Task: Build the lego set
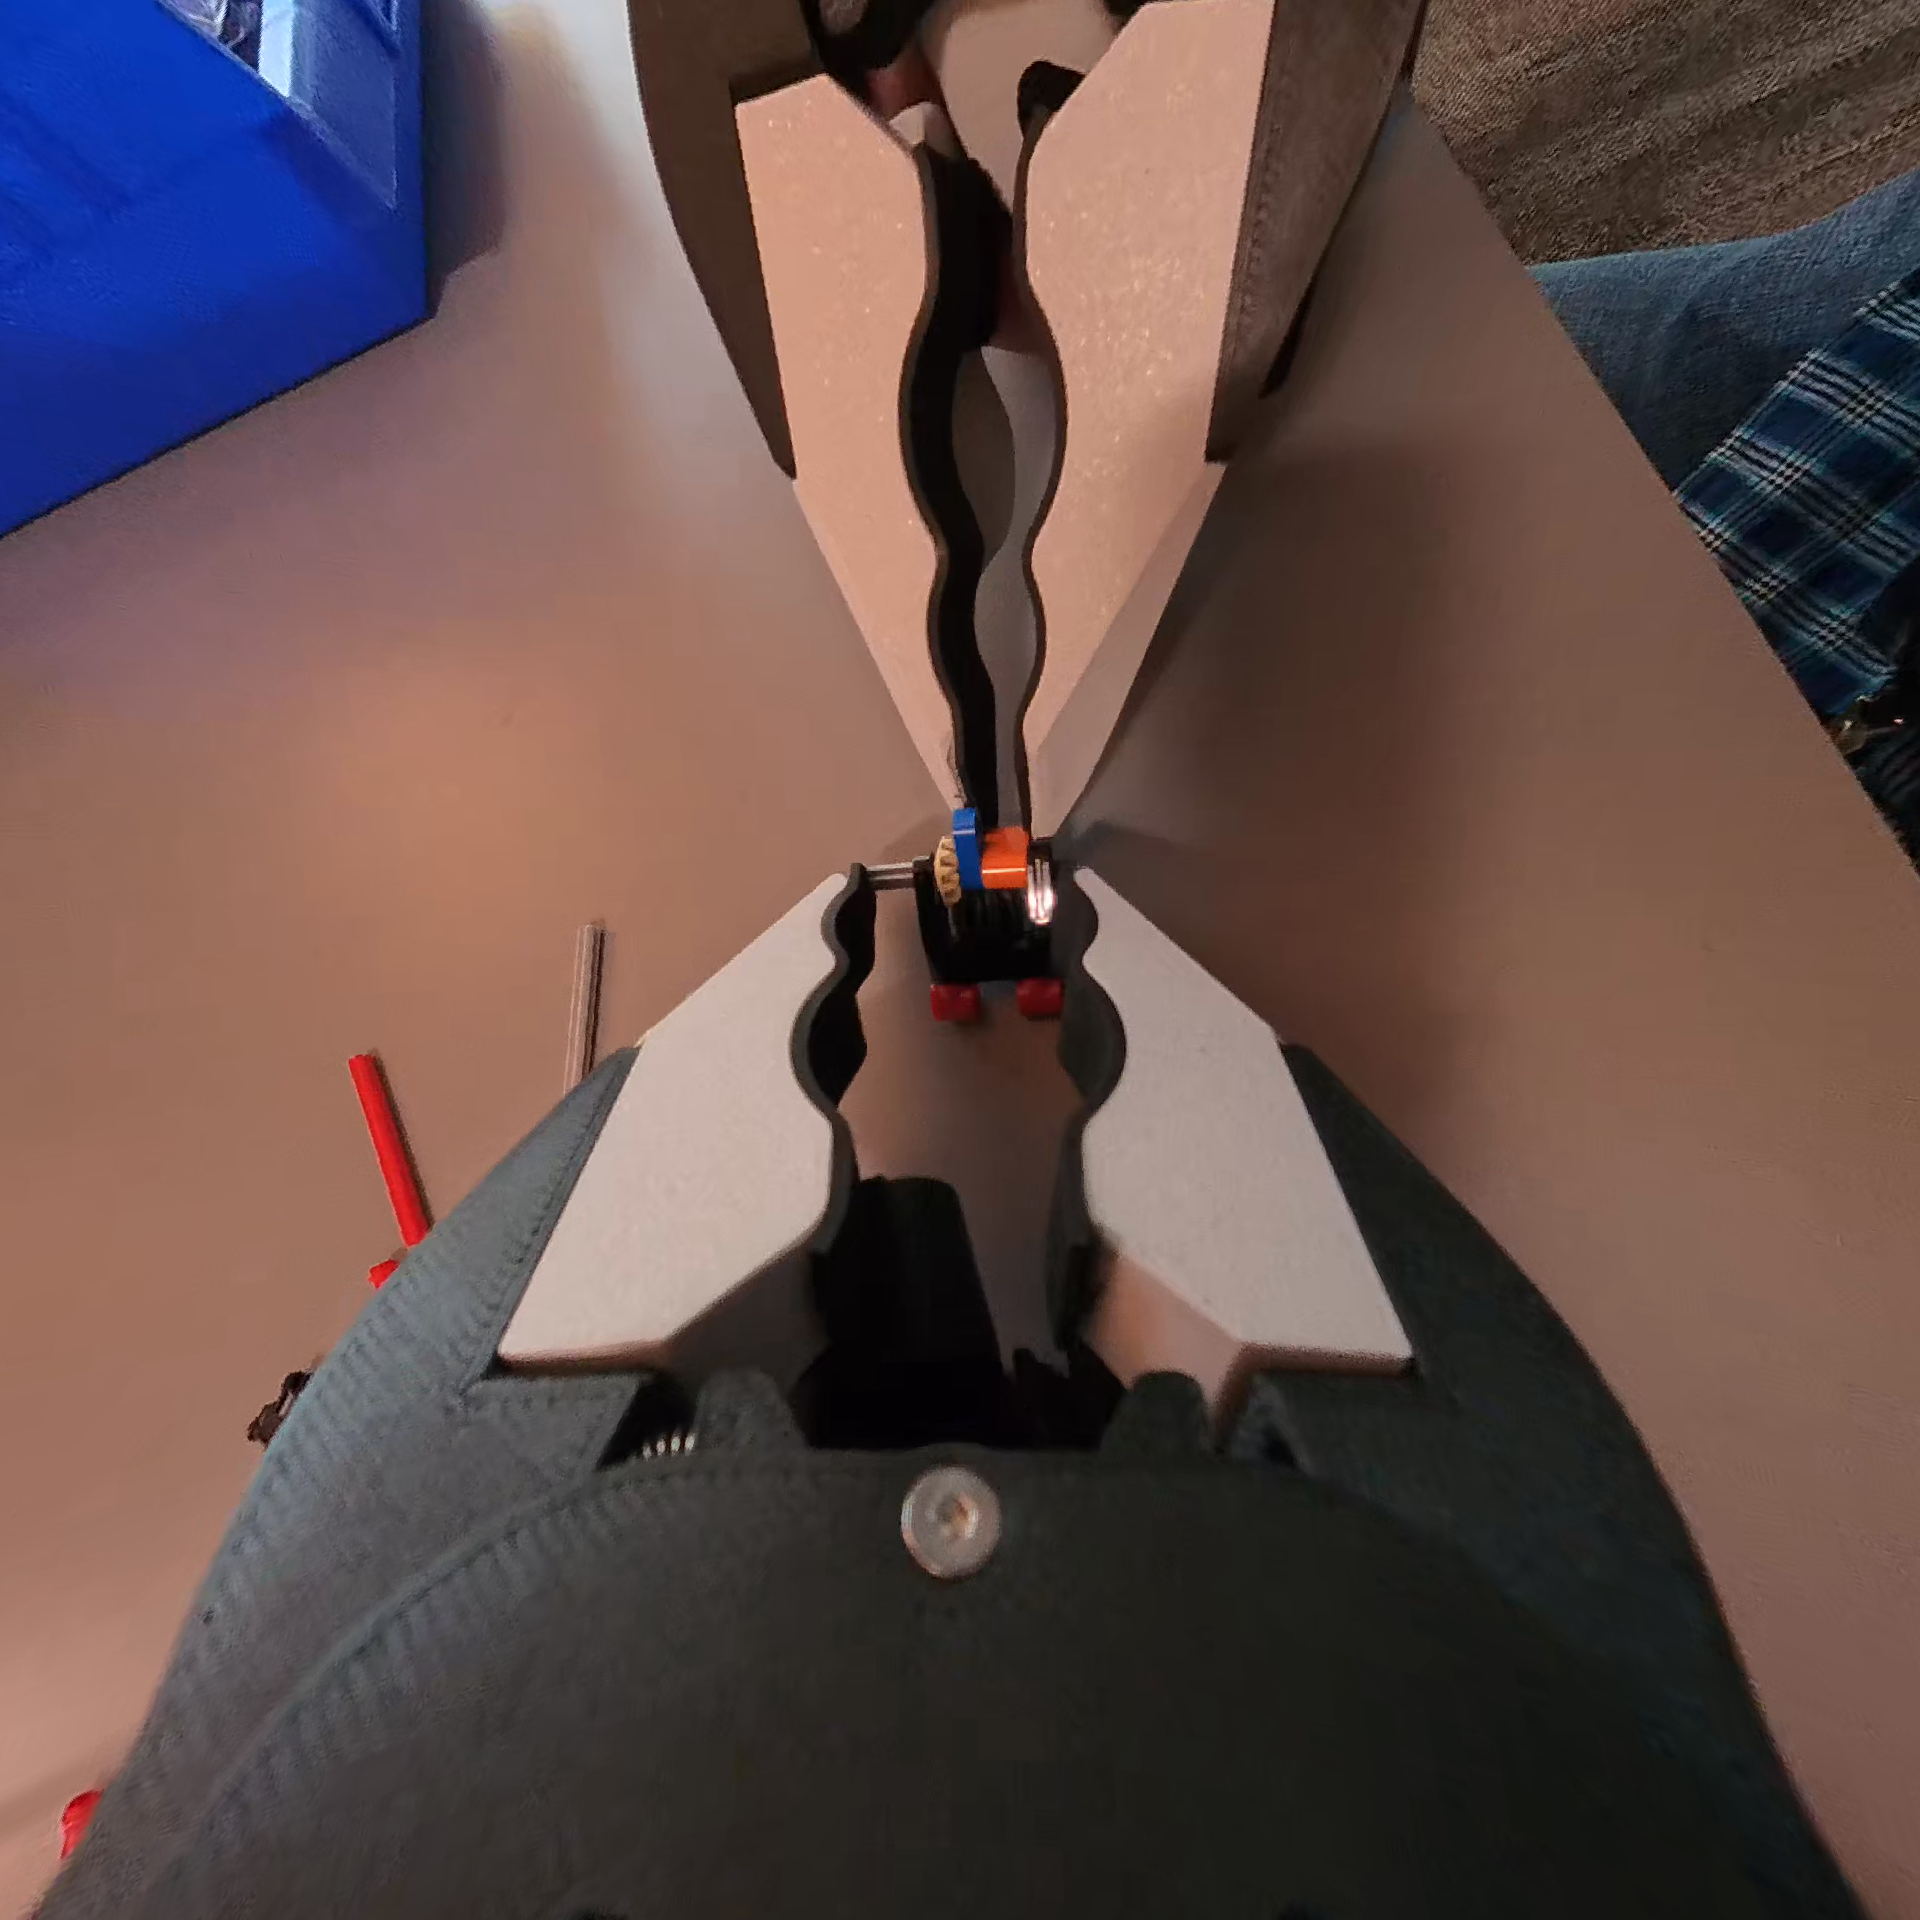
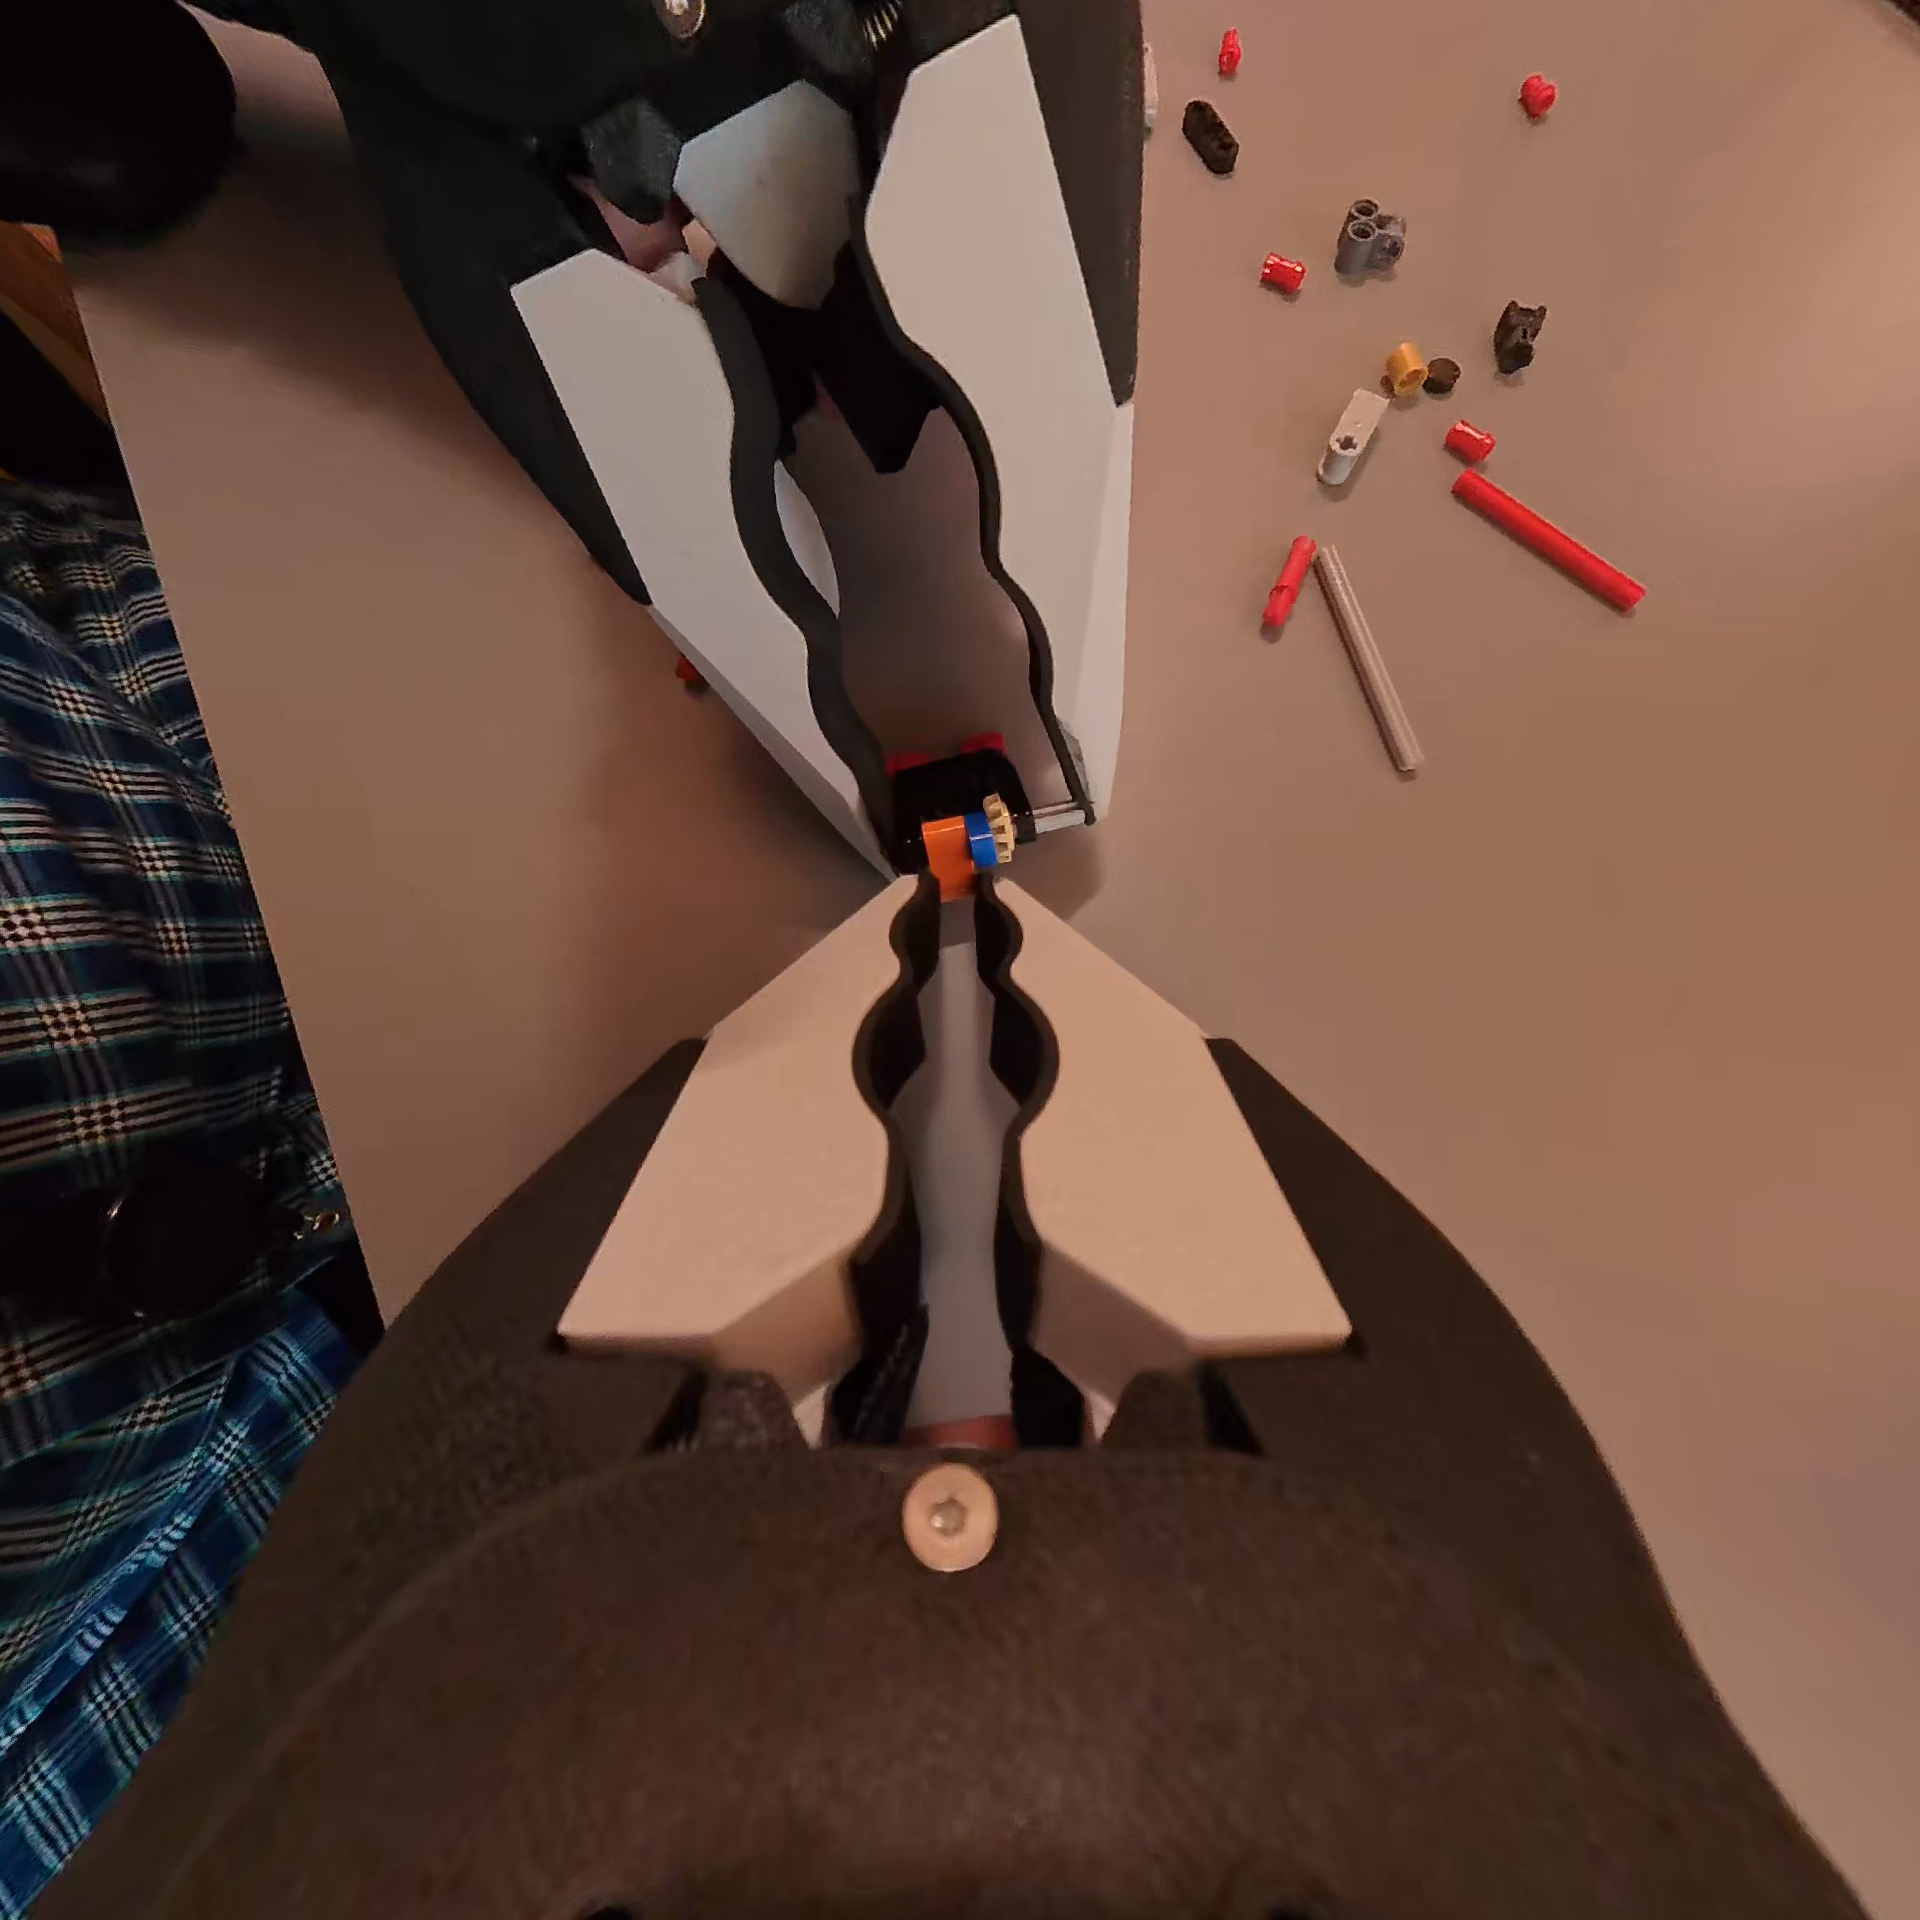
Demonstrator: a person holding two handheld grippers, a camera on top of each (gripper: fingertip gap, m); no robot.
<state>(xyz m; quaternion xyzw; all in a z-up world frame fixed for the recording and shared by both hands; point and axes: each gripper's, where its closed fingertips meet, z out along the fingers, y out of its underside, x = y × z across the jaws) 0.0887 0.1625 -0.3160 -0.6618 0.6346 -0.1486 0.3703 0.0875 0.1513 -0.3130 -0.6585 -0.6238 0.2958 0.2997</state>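
The left gripper (image 1: 966,894) clamps the small black lego assembly (image 1: 982,935) by its axle ends, near the tabletop's (image 1: 416,779) person-side edge. The right gripper (image 2: 951,888) pinches its orange piece (image 2: 945,844). No writing is legible.

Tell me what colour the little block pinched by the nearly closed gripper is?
Orange block, seen best in the right wrist view.

Glossy plastic lego assembly (image 1: 987,914); matt smooth table (image 1: 416,779); woven checked cloth (image 2: 125,935)
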